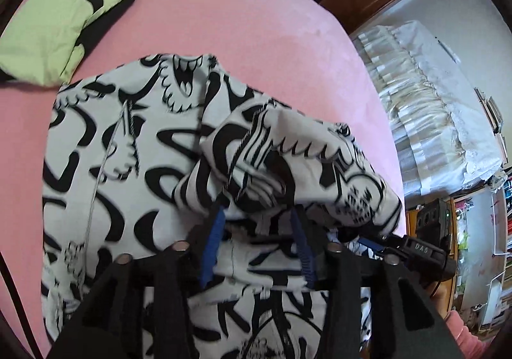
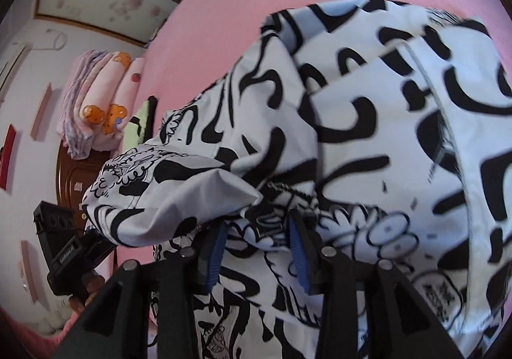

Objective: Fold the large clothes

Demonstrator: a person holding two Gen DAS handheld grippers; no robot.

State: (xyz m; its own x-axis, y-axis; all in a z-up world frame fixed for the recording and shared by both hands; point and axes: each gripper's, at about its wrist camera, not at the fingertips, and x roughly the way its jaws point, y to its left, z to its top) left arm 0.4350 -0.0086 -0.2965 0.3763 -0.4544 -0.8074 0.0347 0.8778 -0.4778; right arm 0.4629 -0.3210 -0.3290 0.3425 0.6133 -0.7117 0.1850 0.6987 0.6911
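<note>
A: Where is the shirt?

B: The black-and-white printed shirt (image 1: 128, 147) lies spread on the pink bed (image 1: 243, 7), with one bunched edge raised off the sheet.

A: And the left tool?

B: The left tool (image 1: 259, 221) has its blue-padded fingers (image 1: 213, 243) partly apart, with a fold of shirt draped between and over them; a firm pinch can't be made out.

A: The right one?

B: Same for the right tool (image 2: 257, 231): cloth (image 2: 384, 135) covers the tips, so its hold is unclear.

A: Anything else?

B: A green-and-black cushion (image 1: 48, 35) sits near the shirt's far corner.
</note>
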